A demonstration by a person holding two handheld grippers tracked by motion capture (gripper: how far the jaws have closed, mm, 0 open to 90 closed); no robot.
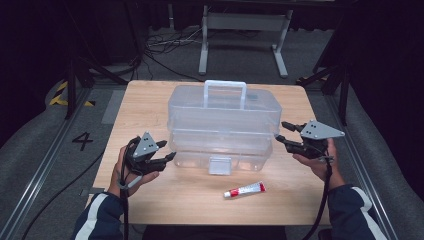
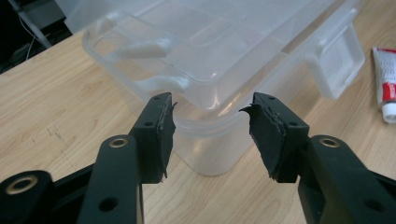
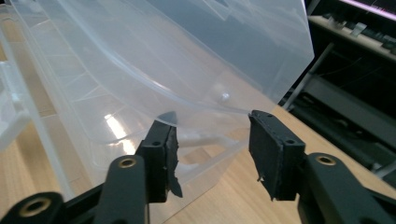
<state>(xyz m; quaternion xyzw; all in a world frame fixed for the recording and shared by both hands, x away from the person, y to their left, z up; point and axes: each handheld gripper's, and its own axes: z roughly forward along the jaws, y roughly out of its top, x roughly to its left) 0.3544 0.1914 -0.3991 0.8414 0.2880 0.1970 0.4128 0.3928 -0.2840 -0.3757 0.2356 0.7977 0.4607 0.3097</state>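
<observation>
Clear plastic box [image 1: 223, 127] sits mid-table with its handle up, between my two grippers. My left gripper [image 1: 166, 150] has its jaws spread apart at the box's left front corner, which lies just past the fingertips [image 2: 163, 105]. My right gripper [image 1: 280, 132] is likewise spread, its tips at the right end wall. A red-and-white tube [image 1: 244, 189] lies in front, apart.

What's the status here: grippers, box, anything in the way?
Left gripper open at clear box left front corner. Right gripper open at its right end. Lid partly raised, handle upright. Red-and-white tube lies apart in front.
</observation>
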